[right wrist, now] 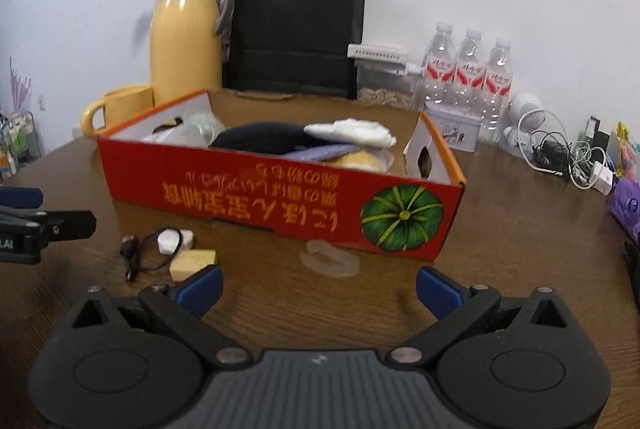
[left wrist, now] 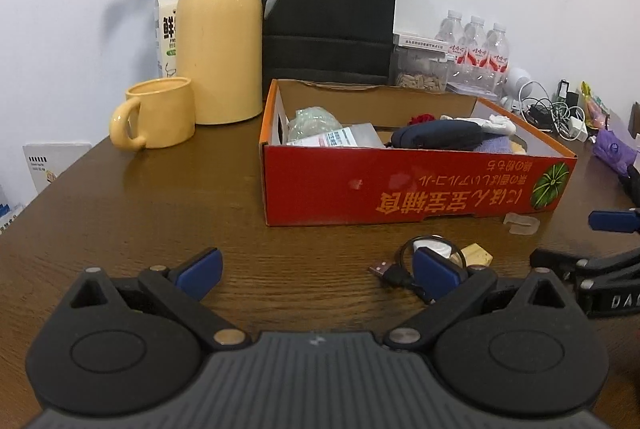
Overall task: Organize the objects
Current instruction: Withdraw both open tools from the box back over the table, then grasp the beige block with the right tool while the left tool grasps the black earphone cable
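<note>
Already the red box (left wrist: pixel 416 185) holds most of the clutter, so you are well into the job, by my reading. From your left wrist view, the left gripper (left wrist: pixel 316 271) sits low over the wooden table (left wrist: pixel 160 205) with its blue pads spread wide and nothing between them. Inside the box you can see a greenish bundle, a flat silvery packet, a dark navy pouch (left wrist: pixel 436 135) and something white behind it. Left outside, just in front of the box: a black USB cable (left wrist: pixel 394 271), a small wooden block (left wrist: pixel 476 255) and a clear plastic piece (left wrist: pixel 522 223) — 3 loose things at least.

From your right wrist view, the right gripper (right wrist: pixel 318 291) is likewise spread and empty, aimed at the box's near wall. The clear piece lies just ahead of its pads, touching or nearly touching the box — I cannot tell which. The cable and block lie to its left, beside a small white item (right wrist: pixel 170 239).
</note>
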`<state>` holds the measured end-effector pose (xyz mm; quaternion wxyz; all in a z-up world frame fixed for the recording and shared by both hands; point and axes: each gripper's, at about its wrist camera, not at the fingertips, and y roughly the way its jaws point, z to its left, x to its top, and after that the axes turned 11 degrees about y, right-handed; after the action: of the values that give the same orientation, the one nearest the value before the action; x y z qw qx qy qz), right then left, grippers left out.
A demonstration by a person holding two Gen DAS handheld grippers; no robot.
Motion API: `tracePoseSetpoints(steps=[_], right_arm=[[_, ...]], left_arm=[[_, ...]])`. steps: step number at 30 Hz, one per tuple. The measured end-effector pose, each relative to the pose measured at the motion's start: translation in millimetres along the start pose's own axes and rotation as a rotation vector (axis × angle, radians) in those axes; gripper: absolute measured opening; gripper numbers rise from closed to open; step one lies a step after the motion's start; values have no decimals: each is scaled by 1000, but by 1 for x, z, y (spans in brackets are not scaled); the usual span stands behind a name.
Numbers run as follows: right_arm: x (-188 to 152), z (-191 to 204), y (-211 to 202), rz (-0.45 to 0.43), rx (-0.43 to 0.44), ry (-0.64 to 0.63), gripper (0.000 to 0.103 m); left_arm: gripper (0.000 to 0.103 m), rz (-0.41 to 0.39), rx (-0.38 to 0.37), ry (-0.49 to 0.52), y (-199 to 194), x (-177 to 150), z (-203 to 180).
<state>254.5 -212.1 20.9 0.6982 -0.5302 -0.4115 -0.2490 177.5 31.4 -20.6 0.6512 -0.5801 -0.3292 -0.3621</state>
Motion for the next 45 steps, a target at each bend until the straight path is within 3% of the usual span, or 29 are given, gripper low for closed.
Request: tracePoseSetpoints(steps=[6, 9, 15, 18, 19, 20, 25, 33, 41, 45], right_arm=[[-5, 17, 2, 15, 58, -42, 101], [-5, 30, 7, 35, 100, -57, 95], [0, 51, 27, 104, 125, -62, 65], [0, 56, 27, 100, 154, -65, 44], [-1, 57, 27, 100, 163, -70, 31], [-1, 58, 26, 99, 172, -75, 29], [0, 56, 24, 86, 176, -61, 29], [2, 46, 12, -3, 135, -48, 29], [11, 22, 5, -64, 94, 15, 29], [13, 15, 3, -77, 89, 25, 29]], left_arm=[[103, -1, 22, -33, -1, 0, 5], [103, -2, 26, -36, -2, 1, 7], [103, -14, 6, -38, -4, 0, 7], [103, -13, 0, -41, -3, 0, 8], [103, -13, -4, -42, -3, 0, 8], [103, -12, -5, -42, -2, 0, 7], [103, 4, -9, -43, 1, -1, 6], [103, 34, -3, 4, 9, -1, -4], [103, 72, 53, -5, 24, 8, -22], [93, 90, 75, -15, 31, 10, -29]])
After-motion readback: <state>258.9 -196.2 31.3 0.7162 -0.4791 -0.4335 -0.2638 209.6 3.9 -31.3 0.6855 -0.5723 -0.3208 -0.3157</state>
